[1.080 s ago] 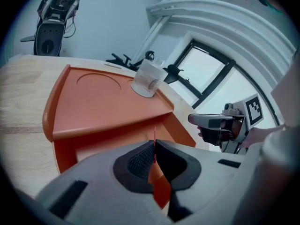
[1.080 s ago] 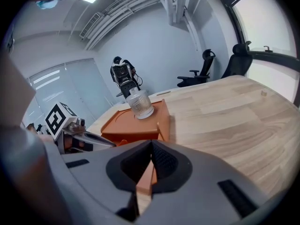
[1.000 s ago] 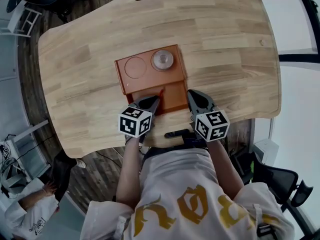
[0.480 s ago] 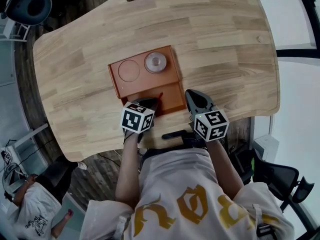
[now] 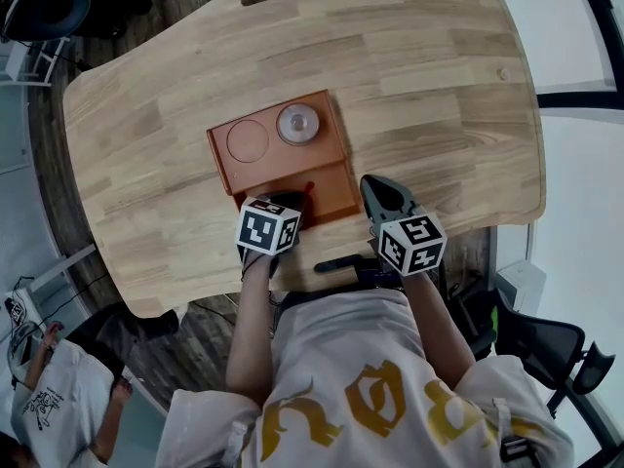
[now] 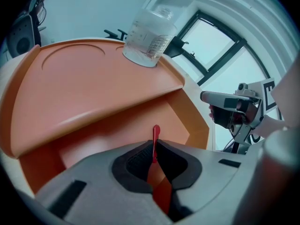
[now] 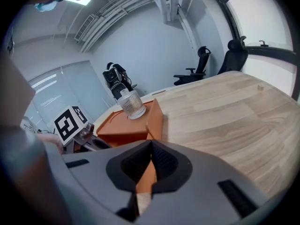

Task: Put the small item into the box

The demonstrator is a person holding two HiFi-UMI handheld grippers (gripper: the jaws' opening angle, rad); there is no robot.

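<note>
An orange box (image 5: 222, 160) lies on the wooden table, with a raised shelf at the back and a lower open compartment (image 6: 140, 130) at the front. My left gripper (image 5: 296, 201) points steeply down over that compartment, shut on a thin red item (image 6: 155, 138) that sticks up from between its pads; the item also shows as a red sliver (image 5: 309, 187) in the head view. My right gripper (image 5: 370, 186) rests beside the box's near right corner, jaws closed with nothing in them. In the right gripper view its tips (image 7: 150, 150) meet in front of the box (image 7: 152, 118).
A clear lidded jar (image 5: 297, 123) stands on the box's shelf next to a round recess (image 5: 248, 140). Bare table (image 5: 439, 86) stretches right and behind the box. The near table edge runs just under both grippers. Office chairs stand beyond the table.
My left gripper has tipped further down and sunk a little toward the box's front compartment, still holding the red item. The right gripper has stayed put.
</note>
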